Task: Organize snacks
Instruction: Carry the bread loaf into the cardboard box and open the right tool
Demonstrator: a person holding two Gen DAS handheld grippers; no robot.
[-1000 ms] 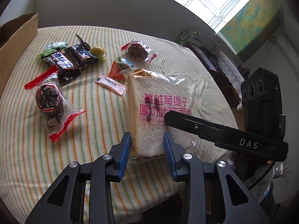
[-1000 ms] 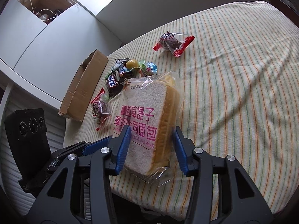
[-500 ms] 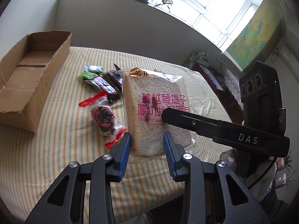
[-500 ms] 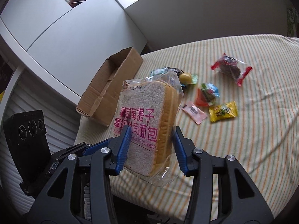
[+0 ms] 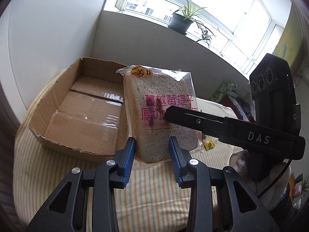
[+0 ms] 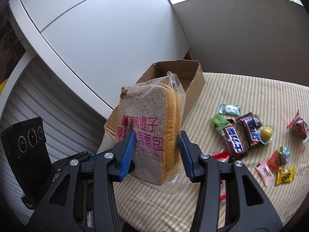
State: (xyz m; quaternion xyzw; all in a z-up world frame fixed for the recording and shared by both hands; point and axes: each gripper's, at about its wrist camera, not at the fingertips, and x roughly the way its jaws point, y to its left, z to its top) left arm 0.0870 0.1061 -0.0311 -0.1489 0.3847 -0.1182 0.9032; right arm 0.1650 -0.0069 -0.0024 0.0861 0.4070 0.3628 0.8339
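Note:
A bag of sliced toast bread [image 5: 160, 116] with pink lettering is held upright in the air by both grippers. My left gripper [image 5: 152, 154] is shut on its lower end. My right gripper [image 6: 156, 150] is shut on the same bread bag [image 6: 148, 135] from the other side. An open, empty cardboard box [image 5: 81, 106] sits on the striped tablecloth just behind and left of the bread; it also shows in the right wrist view [image 6: 173, 77]. Loose snacks lie on the cloth to the right: two Snickers bars [image 6: 243, 135] and several small candies [image 6: 283, 174].
The table has a striped cloth [image 6: 251, 89] and stands against a white wall with a window sill and potted plant [image 5: 181, 19]. A white cabinet [image 6: 96, 38] stands beyond the box. A red-wrapped snack [image 6: 299, 127] lies at the far right.
Both grippers have lifted the bread bag off the table and carried it left toward the cardboard box, which now fills the view behind it. The snacks have dropped out of the left view.

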